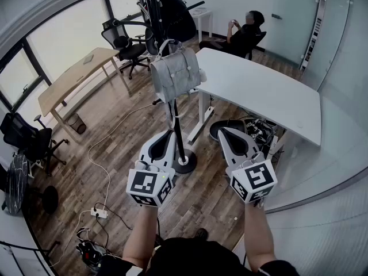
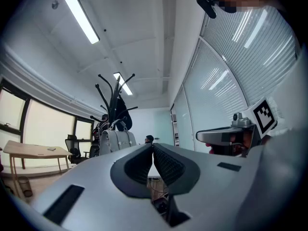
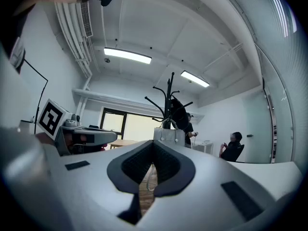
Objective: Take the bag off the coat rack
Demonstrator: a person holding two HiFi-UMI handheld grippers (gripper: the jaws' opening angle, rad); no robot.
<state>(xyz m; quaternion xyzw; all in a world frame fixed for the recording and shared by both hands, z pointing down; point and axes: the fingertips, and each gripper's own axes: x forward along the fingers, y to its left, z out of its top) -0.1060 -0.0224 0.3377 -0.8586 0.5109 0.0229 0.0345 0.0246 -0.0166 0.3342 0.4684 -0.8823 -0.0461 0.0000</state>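
A grey bag point(image 1: 174, 72) with white handles hangs on the black coat rack point(image 1: 179, 140), whose round base stands on the wooden floor. The bag point(image 2: 117, 141) shows left of centre in the left gripper view, and the bag point(image 3: 169, 135) sits just above the jaws in the right gripper view. My left gripper point(image 1: 167, 132) is below the bag, beside the rack's pole, jaws shut and empty. My right gripper point(image 1: 221, 131) is to the right of the pole, also shut with nothing in it. Both point toward the rack.
A white desk point(image 1: 259, 94) stands right of the rack, with cables and gear beneath it. A seated person point(image 1: 244, 33) is at the back. A wooden table point(image 1: 75, 76), office chairs point(image 1: 126, 46), a bin and a floor power strip point(image 1: 99, 213) lie to the left.
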